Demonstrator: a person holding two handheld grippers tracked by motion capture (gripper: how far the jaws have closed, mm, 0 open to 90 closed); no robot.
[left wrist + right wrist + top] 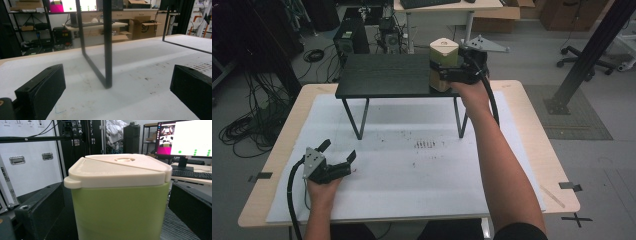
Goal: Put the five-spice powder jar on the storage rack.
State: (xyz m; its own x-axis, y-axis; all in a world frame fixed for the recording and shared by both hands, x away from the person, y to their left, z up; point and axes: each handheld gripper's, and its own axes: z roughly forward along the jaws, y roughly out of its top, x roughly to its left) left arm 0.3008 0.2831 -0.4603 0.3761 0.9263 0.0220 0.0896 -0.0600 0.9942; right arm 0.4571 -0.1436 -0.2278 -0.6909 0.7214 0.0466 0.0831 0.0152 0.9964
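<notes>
green box (pixel 120 212) btwn right gripper (pixel 451 70) jaws, on black shelf (pixel 387 75).

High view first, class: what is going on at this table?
A person works with a hand-held gripper in each hand. The right hand-held gripper has its jaws on either side of a green container with a cream lid at the right end of a small black raised shelf; whether they press it is unclear. The left hand-held gripper is open and holds nothing, low over the white mat near the front left.
</notes>
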